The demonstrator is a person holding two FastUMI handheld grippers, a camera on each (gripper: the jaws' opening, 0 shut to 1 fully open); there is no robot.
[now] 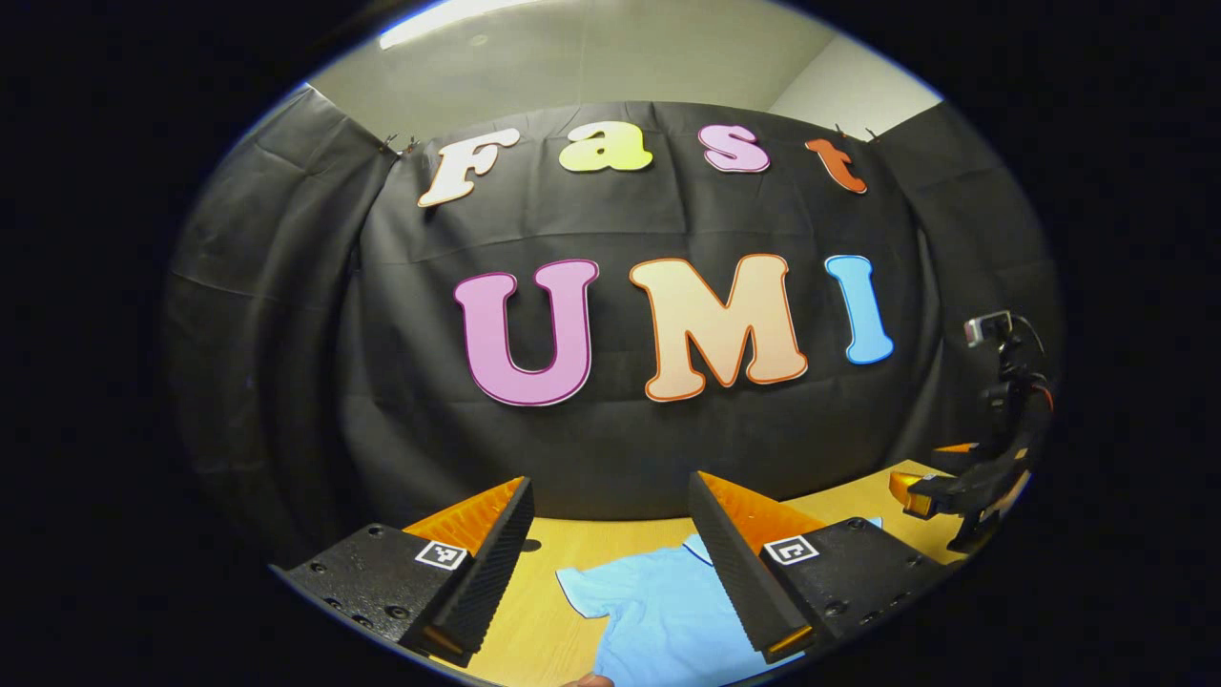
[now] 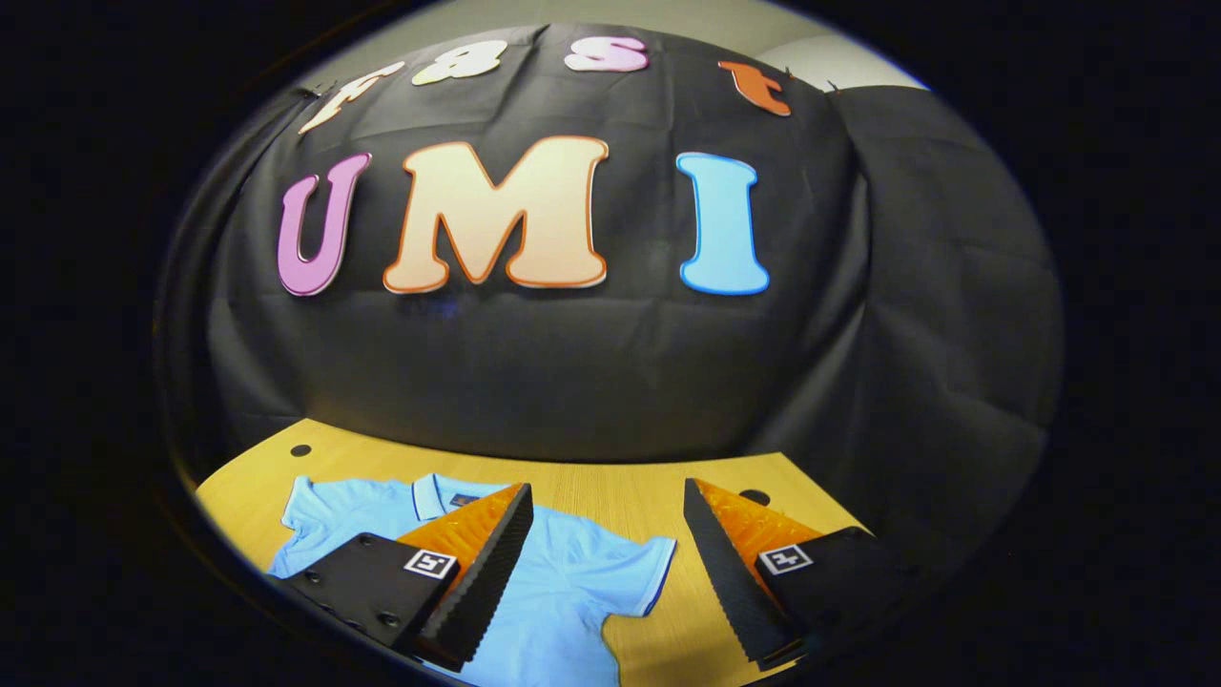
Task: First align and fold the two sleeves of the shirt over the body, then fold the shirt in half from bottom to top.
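Observation:
A light blue polo shirt (image 2: 572,582) lies flat on the wooden table (image 2: 610,482), collar (image 2: 431,492) toward the booth wall and both short sleeves spread out. In the right gripper view one sleeve (image 2: 644,572) lies between my fingers and the other sleeve (image 2: 298,515) is at the far left. My right gripper (image 2: 607,487) hovers open above the shirt, holding nothing. In the left gripper view the shirt (image 1: 658,615) sits low between the fingers, with a sleeve (image 1: 580,588) pointing left. My left gripper (image 1: 610,481) is open and empty above it. The right gripper (image 1: 940,491) hangs at the right edge.
The table (image 1: 534,620) ends at the black cloth wall right behind the shirt. Two round holes (image 2: 300,449) (image 2: 754,496) mark the tabletop near its back edge. Bare wood shows to the right of the shirt. A fingertip (image 1: 587,679) peeks in at the bottom of the left gripper view.

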